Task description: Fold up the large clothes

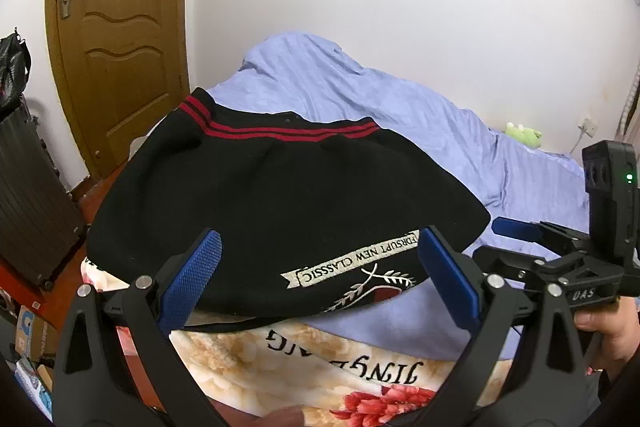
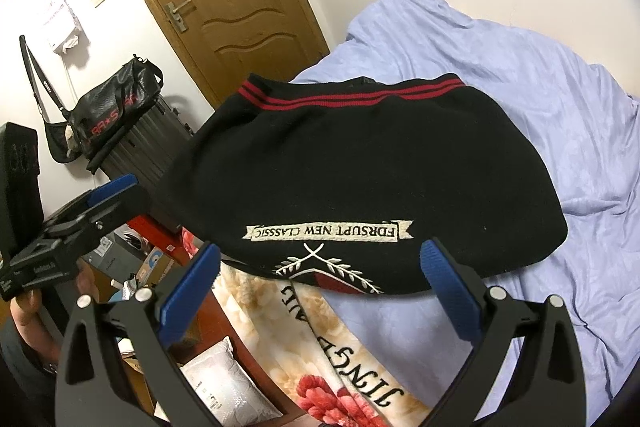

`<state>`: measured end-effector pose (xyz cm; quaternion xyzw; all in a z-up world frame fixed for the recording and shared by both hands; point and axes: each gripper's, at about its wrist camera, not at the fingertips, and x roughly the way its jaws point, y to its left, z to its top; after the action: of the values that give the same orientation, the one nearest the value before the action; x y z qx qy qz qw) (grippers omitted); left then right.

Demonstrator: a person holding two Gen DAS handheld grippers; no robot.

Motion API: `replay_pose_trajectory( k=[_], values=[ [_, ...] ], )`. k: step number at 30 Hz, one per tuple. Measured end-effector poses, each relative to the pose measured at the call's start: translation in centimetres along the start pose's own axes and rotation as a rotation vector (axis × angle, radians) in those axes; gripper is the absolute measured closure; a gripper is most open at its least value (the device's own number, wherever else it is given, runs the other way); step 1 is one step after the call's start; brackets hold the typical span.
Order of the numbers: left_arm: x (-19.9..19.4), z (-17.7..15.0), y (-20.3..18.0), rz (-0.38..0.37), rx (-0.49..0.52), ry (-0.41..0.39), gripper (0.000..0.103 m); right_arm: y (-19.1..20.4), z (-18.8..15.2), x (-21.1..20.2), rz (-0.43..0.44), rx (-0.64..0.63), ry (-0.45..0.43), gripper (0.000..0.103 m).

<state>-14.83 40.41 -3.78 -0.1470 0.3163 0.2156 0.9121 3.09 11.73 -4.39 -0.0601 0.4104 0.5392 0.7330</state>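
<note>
While both my grippers hang wide open and empty, the left gripper (image 1: 320, 267) and right gripper (image 2: 320, 267) face the folded black sweater (image 1: 280, 187) on the bed (image 1: 400, 99); its near hem seems just ahead, blue sheet free rightward.

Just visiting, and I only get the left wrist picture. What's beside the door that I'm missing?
Observer: A white plastic bag hangs on the wall left of the door.
Operator: Anything on the floor by the bed?
Observer: A white cushion in clear wrap lies there.
Operator: Are the right tongs holding anything?
Observer: No, the right tongs stand open at the near edge of the black sweater.
</note>
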Motion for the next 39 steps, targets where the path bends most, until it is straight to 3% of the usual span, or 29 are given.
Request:
replay_pose_trajectory(
  k=[27, 39],
  values=[
    [-0.4, 0.6, 0.0, 0.022, 0.01, -0.016, 0.007, 0.0, 0.0, -0.6, 0.025, -0.011, -0.033, 0.005],
    [-0.3, 0.5, -0.3, 0.025, -0.009, -0.017, 0.007, -0.4, -0.7, -1.4, 0.038, -0.011, -0.087, 0.005]
  ],
)
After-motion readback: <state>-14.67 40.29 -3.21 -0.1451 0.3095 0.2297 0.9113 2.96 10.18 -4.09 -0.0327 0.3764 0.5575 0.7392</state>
